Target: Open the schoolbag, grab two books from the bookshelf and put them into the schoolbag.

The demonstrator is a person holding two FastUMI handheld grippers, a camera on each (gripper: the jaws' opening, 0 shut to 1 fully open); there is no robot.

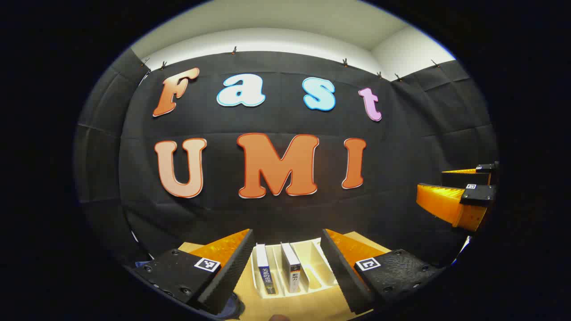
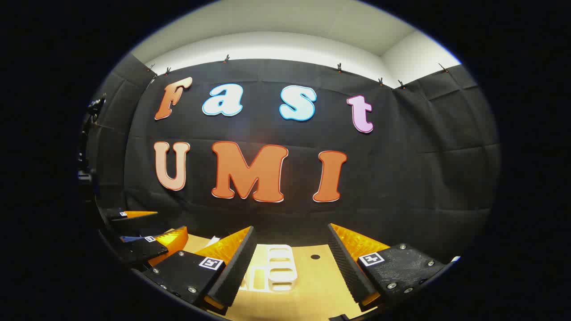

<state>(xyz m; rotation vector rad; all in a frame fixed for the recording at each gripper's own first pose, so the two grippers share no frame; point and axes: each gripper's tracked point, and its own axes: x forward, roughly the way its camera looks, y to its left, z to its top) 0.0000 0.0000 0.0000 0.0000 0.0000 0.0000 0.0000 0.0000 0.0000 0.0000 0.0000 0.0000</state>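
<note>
**Books: both in the rack, neither gripper on them**

Two books (image 1: 279,273) stand upright, spines up, in neighbouring slots of the white bookshelf rack (image 1: 312,267), toward its left side in the left gripper view. The rack sits on the wooden table (image 1: 312,303) near the far edge, close to the black cloth wall (image 1: 285,214). The slots right of the books hold nothing.

Left gripper (image 1: 287,263): jaws spread wide, nothing between them, no contact with anything. It hangs above the table, and the books and rack show in the gap between its fingers.

Right gripper (image 2: 292,261): also wide apart, empty, touching nothing. In the right gripper view the rack (image 2: 274,267) shows between its fingers, just beside the left finger; I can't make out the books from this angle. A small dark hole (image 2: 315,257) sits in the tabletop right of the rack.

The two grippers are held side by side, apart from each other: the right one shows at the right edge of the left gripper view (image 1: 459,196).

Dark blue fabric (image 1: 234,307) at the near left of the table, possibly the schoolbag; too little visible to say.
</note>
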